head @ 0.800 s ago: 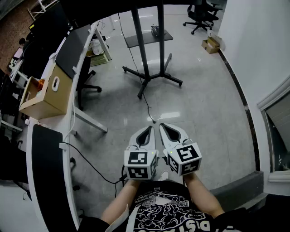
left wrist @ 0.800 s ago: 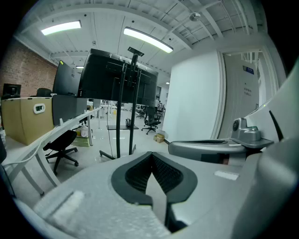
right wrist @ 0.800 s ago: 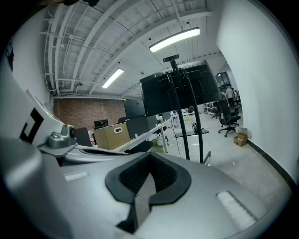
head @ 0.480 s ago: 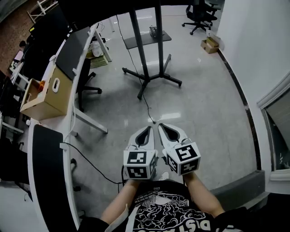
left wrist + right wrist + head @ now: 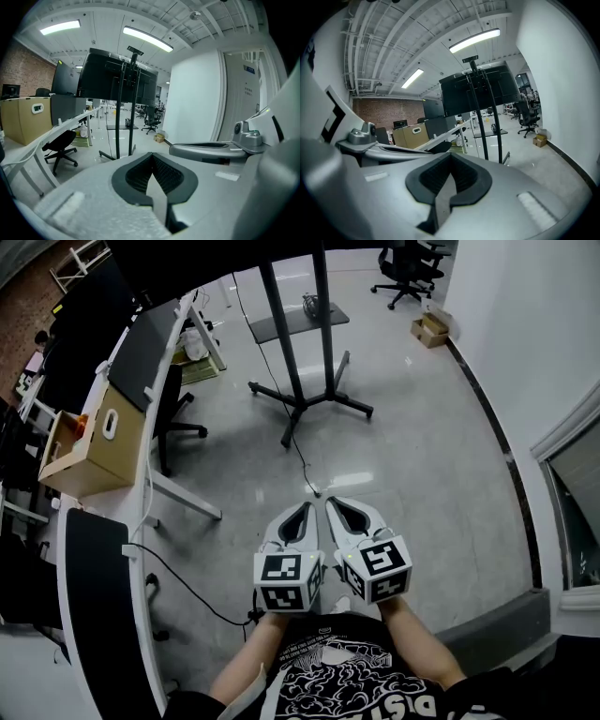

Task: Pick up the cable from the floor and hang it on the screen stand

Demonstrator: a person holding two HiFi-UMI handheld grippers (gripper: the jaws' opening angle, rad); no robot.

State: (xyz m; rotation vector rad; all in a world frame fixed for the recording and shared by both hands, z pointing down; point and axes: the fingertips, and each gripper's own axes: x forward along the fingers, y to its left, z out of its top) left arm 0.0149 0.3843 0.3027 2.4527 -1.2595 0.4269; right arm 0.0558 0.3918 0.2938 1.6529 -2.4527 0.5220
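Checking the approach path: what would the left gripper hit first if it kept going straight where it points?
Probably the screen stand: the left gripper points roughly level over the floor, aimed just right of it. Depth is unclear, so it may pass alongside.

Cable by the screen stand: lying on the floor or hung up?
On the floor: the cable trails across the tiles from the screen stand foot.

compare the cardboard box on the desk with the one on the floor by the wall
The desk box sits on the white desk at left; the floor box lies by the wall at right. The desk box shows an oval handle hole and something orange inside; the floor box shows neither. Both are brown cardboard.
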